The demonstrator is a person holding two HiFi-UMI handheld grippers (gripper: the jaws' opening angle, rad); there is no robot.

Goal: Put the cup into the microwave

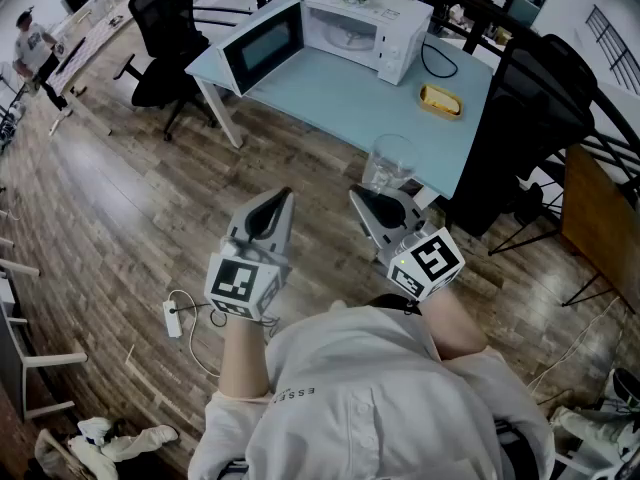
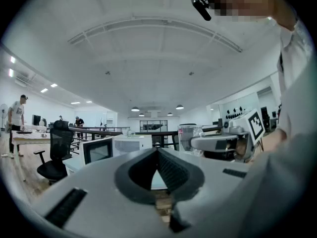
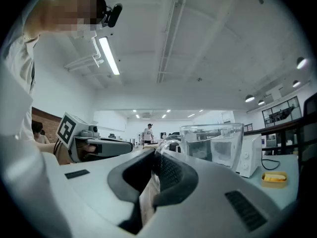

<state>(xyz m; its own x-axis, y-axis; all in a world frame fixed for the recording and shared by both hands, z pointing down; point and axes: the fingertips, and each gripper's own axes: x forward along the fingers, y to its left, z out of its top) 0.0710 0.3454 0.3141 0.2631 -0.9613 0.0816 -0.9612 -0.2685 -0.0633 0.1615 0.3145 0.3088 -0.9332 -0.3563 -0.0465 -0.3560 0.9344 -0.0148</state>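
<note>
Light-blue table (image 1: 340, 103) on white legs, standing on a dark wood-plank floor (image 1: 120, 218). Small yellow item (image 1: 440, 99) lies on the table near its right edge. Black office chair (image 1: 163, 43) left of the table, another black chair (image 1: 535, 108) at its right. White power strip (image 1: 172, 319) with cord on the floor. Person (image 1: 33, 50) stands far left by desks. Crumpled white stuff (image 1: 110, 440) bottom left.
</note>
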